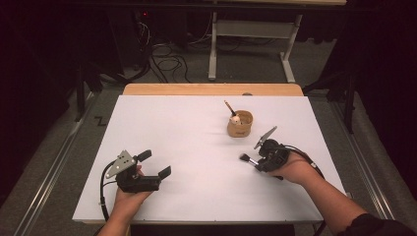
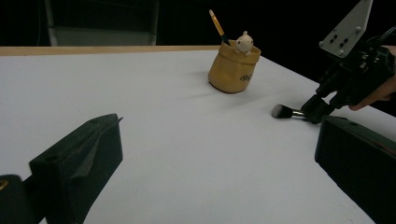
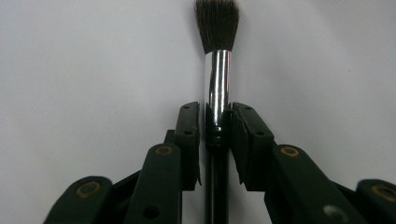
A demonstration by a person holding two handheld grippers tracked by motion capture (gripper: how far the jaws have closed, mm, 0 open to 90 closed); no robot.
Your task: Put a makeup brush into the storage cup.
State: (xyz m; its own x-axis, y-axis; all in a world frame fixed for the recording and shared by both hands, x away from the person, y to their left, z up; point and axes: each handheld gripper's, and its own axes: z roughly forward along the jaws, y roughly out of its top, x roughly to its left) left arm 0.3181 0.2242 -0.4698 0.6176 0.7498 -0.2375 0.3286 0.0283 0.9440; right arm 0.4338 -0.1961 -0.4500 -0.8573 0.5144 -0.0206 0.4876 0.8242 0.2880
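Observation:
A makeup brush [image 3: 217,70] with dark bristles, a chrome ferrule and a black handle lies low over the white table top [image 1: 196,142], bristles pointing left in the high view [image 1: 244,158]. My right gripper [image 3: 215,121] straddles its ferrule, and a thin gap shows on each side of it, so the pads do not press. From the left gripper view, the right gripper [image 2: 314,114] sits at the brush's handle end [image 2: 282,111]. My left gripper [image 1: 154,163] rests wide open at the front left with nothing between its jaws [image 2: 219,140].
A tan cup [image 1: 240,126] stands behind the right gripper, holding a yellow-handled stick [image 2: 215,21] and a small white figure top [image 2: 243,43]. A wooden strip [image 1: 211,89] edges the table's far side. Cables and a white frame [image 1: 212,44] lie on the floor beyond.

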